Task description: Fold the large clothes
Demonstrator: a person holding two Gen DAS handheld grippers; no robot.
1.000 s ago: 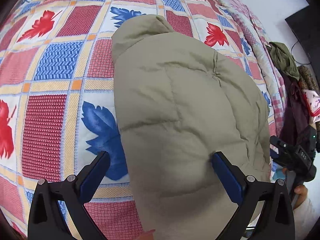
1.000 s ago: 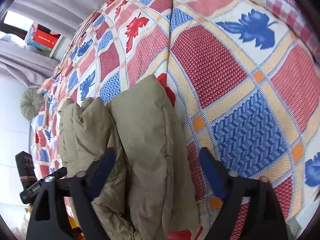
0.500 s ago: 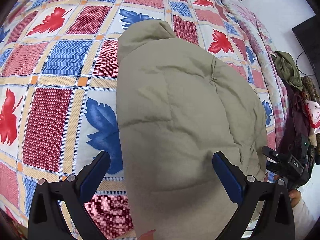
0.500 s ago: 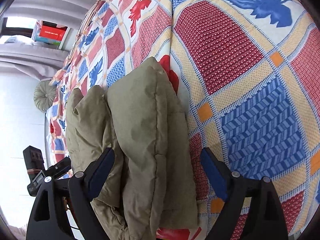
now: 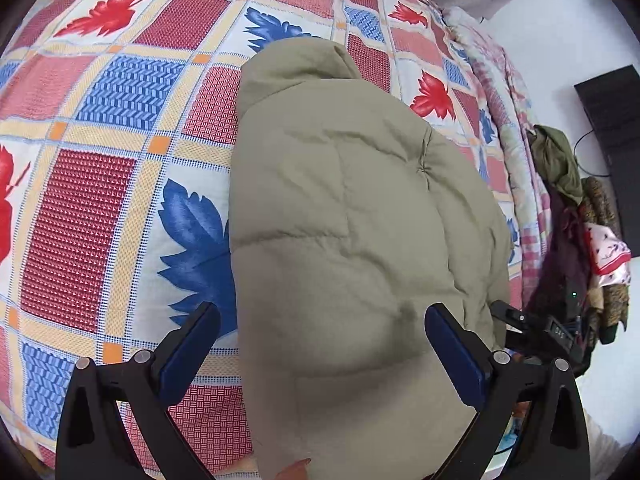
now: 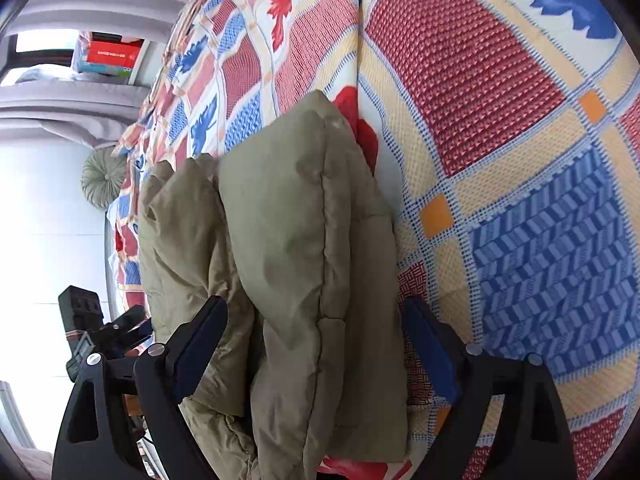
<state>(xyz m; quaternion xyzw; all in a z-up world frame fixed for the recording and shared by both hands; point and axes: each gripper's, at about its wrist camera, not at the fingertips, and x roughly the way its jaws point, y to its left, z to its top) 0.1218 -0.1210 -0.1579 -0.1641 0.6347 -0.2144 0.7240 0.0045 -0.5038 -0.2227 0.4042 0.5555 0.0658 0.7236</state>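
Observation:
An olive quilted puffer jacket lies folded lengthwise on a bed with a red, blue and cream leaf-patterned quilt. My left gripper hovers open over its near end, one finger above the quilt, the other above the jacket. In the right wrist view the jacket shows as stacked puffy layers at the bed's edge. My right gripper stands open and wide, with the folded layers between its fingers and neither pad pressing. Each view also shows the other gripper's black body beside the jacket.
A heap of clothes is piled off the bed's right side, below a black screen on the wall. A round green cushion lies at the bed's far end, and a red box sits on a shelf.
My right gripper has sunk and tipped toward the jacket, which now fills more of the space between its fingers. The left gripper has rolled slightly and stayed in place.

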